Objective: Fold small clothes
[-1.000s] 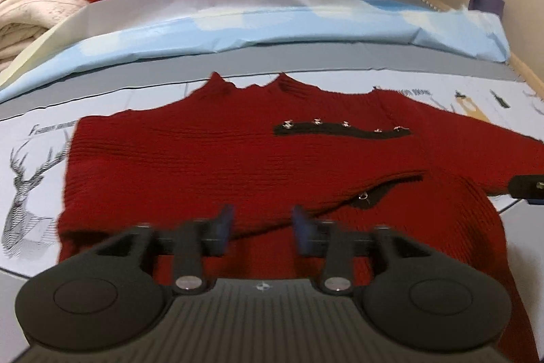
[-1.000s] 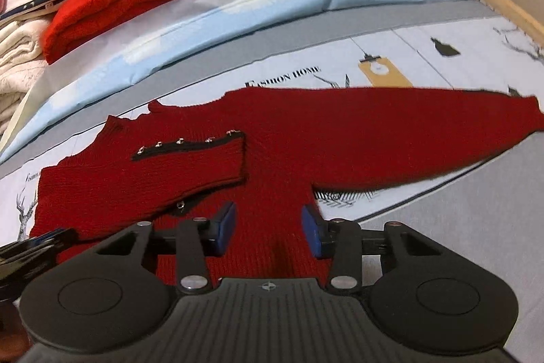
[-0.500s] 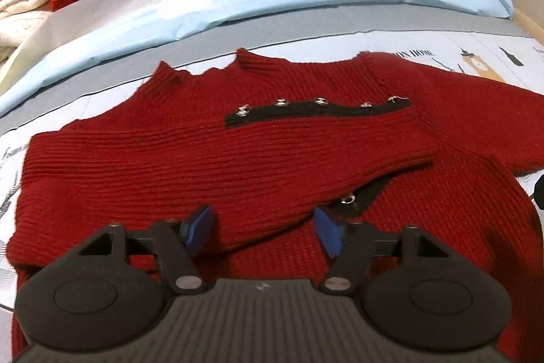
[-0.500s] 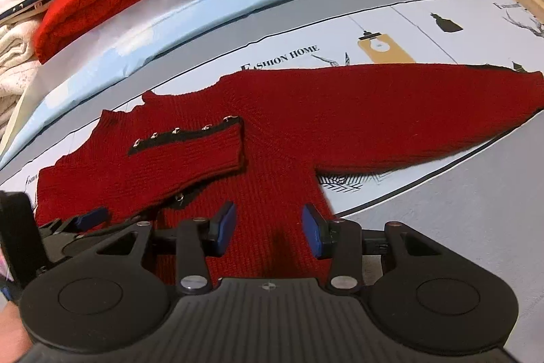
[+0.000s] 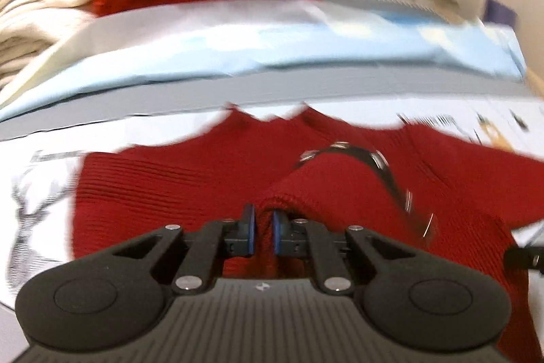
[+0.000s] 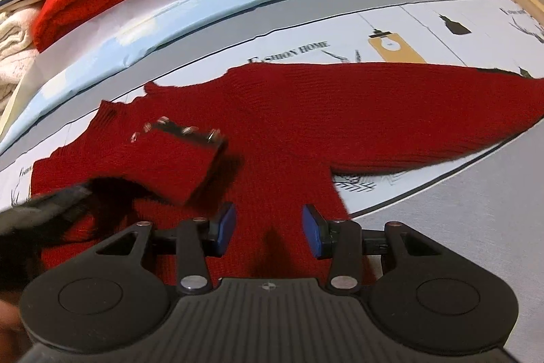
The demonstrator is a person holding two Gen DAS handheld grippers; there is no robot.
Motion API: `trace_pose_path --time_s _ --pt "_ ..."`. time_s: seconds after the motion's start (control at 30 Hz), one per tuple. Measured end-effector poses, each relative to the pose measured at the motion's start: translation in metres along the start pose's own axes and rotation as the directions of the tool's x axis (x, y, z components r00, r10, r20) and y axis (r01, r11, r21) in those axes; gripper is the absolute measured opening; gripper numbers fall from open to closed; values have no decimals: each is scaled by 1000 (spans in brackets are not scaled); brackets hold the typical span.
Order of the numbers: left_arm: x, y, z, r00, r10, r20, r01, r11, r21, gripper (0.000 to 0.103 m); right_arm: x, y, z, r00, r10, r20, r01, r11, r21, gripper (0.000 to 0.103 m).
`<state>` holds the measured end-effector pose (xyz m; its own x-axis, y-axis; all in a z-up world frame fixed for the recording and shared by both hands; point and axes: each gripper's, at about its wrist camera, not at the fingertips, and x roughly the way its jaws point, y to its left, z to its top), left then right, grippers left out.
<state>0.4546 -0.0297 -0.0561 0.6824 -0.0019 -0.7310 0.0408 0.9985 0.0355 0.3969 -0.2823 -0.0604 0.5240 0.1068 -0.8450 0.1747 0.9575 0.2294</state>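
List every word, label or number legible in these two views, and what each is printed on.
"FASHION HOME": printed on the white bed sheet, just beyond the dark red sweater; its first letter is partly faint.
More lettering at the sheet's far right edge and far left edge in the right wrist view: cut off, unreadable.
Left wrist view: print on the sheet is motion-blurred, unreadable.
Nothing else carries text.

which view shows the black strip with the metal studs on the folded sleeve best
The right wrist view: the studded strip runs across the lifted sleeve end in full, only slightly blurred. The left wrist view shows the same strip smeared by motion, curving away behind the left gripper, whose jaws pinch the sleeve.
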Motion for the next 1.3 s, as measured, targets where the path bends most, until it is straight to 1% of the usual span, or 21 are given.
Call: trace_pose_path --time_s 0.2,0.27,0.33,0.37,0.47,0.5,0.53,0.57,0.73,0.83,0.87,0.9,0.93,1.0,1.03,1.07,1.13,1.17,1.23,1.27,1.3 --pt "-25 121 8 993 114 25 -105 970 -217 10 5 20 -6 1000 -2 -7 2 999 -42 45" --pt "-32 170 4 980 198 13 -186 938 -293 10 6 27 -8 1000 5 -12 -6 999 -47 45" --pt "-41 230 -6 949 314 -28 -299 869 -394 10 6 36 -10 1000 16 -12 -17 998 -59 45" --pt "-46 256 -12 923 382 -50 -365 823 -435 10 7 40 -11 1000 19 -10 -20 997 -69 45" --pt "-64 328 -35 767 623 -154 -607 626 -490 15 10 53 -15 1000 19 -17 -20 995 -102 45" --pt "-70 350 -44 737 643 -208 -636 558 -533 21 12 57 -17 999 22 -23 -24 994 -109 45" --pt "-77 369 -54 736 630 -248 -629 502 -593 23 13 59 -18 999 25 -32 -28 993 -115 45" --pt "-82 382 -60 758 600 -256 -599 485 -637 24 15 62 -20 999 24 -36 -28 992 -123 45" --pt "-70 402 -78 892 417 -174 -400 549 -734 25 25 68 -25 999 4 -54 -12 990 -142 45" --pt "-48 415 -100 941 286 -181 -313 532 -786 25 30 72 -30 998 0 -69 -10 989 -148 45" --pt "-40 418 -109 936 268 -229 -339 509 -791 25 31 73 -31 997 2 -73 -13 988 -152 46" --pt "-35 426 -120 911 266 -315 -408 469 -783 25 33 75 -32 997 2 -77 -14 988 -156 46" --pt "-33 433 -128 896 267 -355 -441 434 -785 10 34 76 -33 997 2 -81 -15 987 -158 46" --pt "-45 446 -139 913 245 -327 -398 353 -847 9 35 78 -34 996 2 -86 -16 988 -156 46" --pt "-51 451 -141 914 242 -327 -393 318 -863 15 36 79 -35 996 3 -85 -16 988 -155 46" --pt "-57 453 -141 906 254 -339 -404 284 -869 37 37 80 -36 996 3 -86 -16 988 -156 46" --pt "-69 452 -145 882 275 -384 -445 216 -869 57 39 82 -36 996 4 -87 -18 987 -161 46" --pt "-70 452 -148 876 264 -403 -457 188 -869 57 39 83 -37 996 6 -89 -20 987 -162 46" --pt "-64 450 -155 894 226 -386 -426 170 -889 55 41 85 -38 995 10 -95 -26 986 -165 46" --pt "-57 450 -156 908 210 -361 -400 188 -897 51 42 86 -39 995 13 -98 -29 985 -167 46" --pt "-52 456 -155 907 222 -359 -403 207 -891 47 43 86 -39 995 15 -101 -32 985 -168 46"
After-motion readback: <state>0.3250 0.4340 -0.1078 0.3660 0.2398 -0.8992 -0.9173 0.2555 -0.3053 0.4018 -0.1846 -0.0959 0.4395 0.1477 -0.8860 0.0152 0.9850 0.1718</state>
